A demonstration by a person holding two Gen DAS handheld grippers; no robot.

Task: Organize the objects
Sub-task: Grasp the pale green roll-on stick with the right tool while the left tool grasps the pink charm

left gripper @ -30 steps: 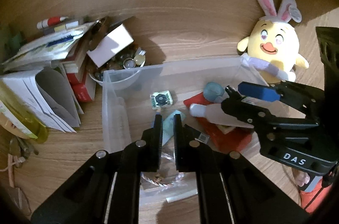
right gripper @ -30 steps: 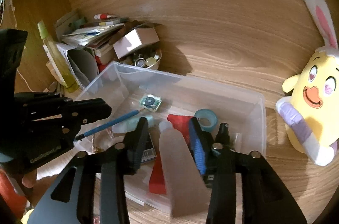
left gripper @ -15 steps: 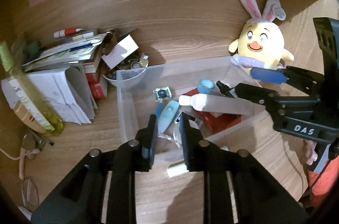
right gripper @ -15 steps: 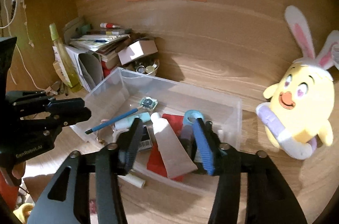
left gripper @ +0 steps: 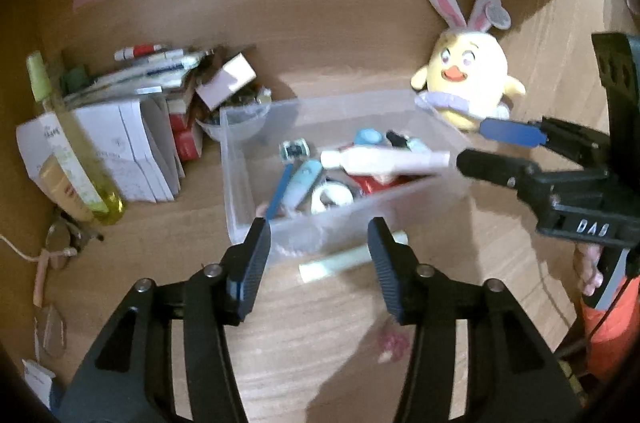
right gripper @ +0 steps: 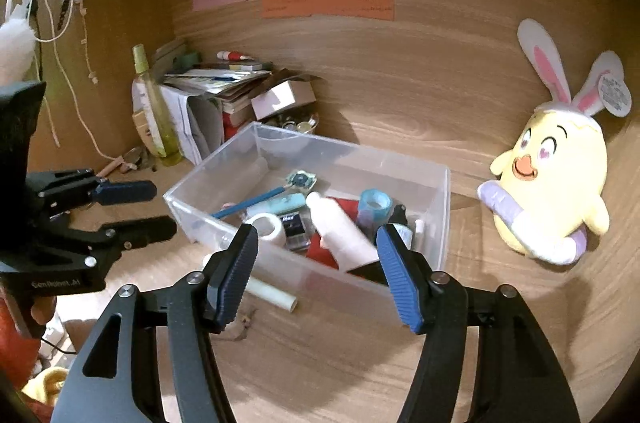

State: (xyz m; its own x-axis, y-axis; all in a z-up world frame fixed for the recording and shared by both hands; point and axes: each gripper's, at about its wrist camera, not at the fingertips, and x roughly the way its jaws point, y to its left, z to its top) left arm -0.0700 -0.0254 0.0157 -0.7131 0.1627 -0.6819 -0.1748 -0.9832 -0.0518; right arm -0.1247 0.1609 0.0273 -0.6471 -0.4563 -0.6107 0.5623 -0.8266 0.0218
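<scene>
Both your left claw [left gripper: 318, 241] and right claw [right gripper: 316, 251] hang spread and empty. Most items already lie in the clear bin [right gripper: 438, 191]; the pale tube [right gripper: 272, 293] remains on the surface, near side.

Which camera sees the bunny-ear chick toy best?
The right wrist view: the chick toy looks big and sharp there, ears, tag and face all clear. The left wrist view shows it whole too, only smaller, behind the clear box.

Left gripper [left gripper: 318, 243] fingers spread, empty, before the clear bin [left gripper: 240, 191].
</scene>
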